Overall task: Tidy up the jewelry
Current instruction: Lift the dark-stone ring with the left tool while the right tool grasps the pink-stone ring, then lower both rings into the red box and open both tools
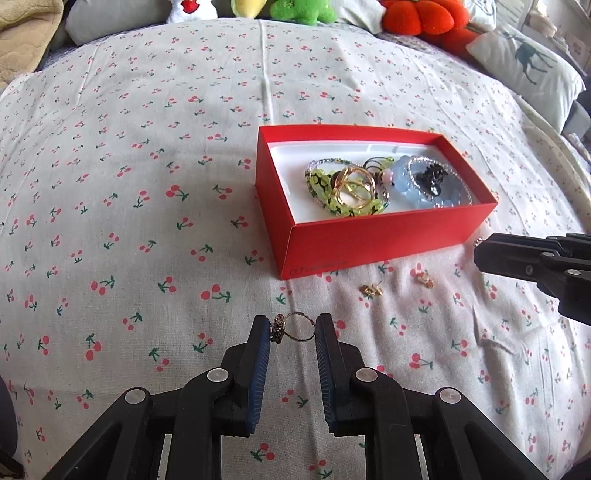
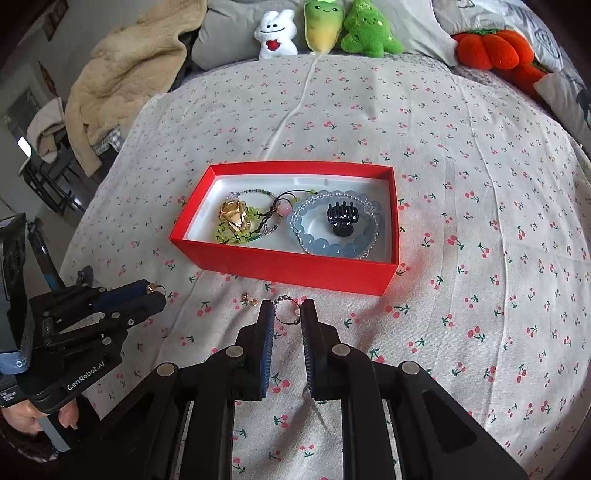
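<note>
Cherry-print bedsheet [image 2: 461,155] with plush toys [image 2: 325,29] lined up at the back. Red box [image 2: 288,264] sits mid-bed, long side running left-right, bracelets [image 2: 332,225] piled inside. Left gripper [image 1: 293,328] reaches level toward the box, fingers pinching a ring [image 1: 297,328] with its band upright. Right gripper [image 2: 288,312] does the same with a beaded ring [image 2: 287,312]. Two gold earrings [image 1: 397,284] lie on the sheet just in front of the box.

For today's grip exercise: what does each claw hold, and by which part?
Left claw: a ring, across its band and ornament. Right claw: a beaded ring, across its hoop.
</note>
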A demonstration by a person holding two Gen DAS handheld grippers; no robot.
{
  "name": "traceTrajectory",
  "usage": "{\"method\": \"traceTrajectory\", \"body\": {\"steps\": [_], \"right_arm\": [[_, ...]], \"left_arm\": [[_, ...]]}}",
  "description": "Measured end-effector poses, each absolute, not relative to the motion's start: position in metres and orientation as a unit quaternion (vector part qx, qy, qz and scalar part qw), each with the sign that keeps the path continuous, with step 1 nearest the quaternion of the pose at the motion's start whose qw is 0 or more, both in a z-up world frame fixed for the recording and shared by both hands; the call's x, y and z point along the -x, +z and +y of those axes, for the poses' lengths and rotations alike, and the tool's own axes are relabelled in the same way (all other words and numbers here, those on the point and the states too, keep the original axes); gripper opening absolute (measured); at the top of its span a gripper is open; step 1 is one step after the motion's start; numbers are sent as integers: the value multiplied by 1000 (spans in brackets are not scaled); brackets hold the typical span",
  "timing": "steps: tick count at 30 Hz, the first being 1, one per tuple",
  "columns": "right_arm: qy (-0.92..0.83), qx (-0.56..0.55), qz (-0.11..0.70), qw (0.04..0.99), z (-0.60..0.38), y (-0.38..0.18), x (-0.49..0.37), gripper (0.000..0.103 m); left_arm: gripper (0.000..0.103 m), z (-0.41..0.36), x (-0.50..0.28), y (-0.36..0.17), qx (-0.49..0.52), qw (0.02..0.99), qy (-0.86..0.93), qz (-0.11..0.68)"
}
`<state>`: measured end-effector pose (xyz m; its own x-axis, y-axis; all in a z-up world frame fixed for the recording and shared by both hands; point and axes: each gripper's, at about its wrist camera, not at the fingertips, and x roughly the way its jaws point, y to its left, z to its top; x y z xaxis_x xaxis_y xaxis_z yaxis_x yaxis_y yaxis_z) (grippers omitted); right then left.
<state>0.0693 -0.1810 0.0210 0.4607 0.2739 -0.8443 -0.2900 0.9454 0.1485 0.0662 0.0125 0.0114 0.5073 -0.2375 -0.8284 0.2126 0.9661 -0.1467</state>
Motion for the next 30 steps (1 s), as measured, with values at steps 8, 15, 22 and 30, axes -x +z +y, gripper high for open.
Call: {"method": "traceTrajectory", "body": {"steps": [8, 15, 22, 30], "right_arm": [[161, -17, 470, 867, -188, 41, -72, 16], [154, -39, 460, 873, -194, 51, -86, 16], [136, -72, 465, 872, -202, 47, -104, 16], [109, -101, 482, 864, -217, 33, -122, 16]], "left_arm": [[20, 12, -79, 29, 34, 878, -131, 458], [20, 8, -101, 37, 57, 884, -130, 445], [20, -9, -126, 43, 81, 888, -150, 428], [20, -45, -140, 34, 62, 881, -184, 432]]}}
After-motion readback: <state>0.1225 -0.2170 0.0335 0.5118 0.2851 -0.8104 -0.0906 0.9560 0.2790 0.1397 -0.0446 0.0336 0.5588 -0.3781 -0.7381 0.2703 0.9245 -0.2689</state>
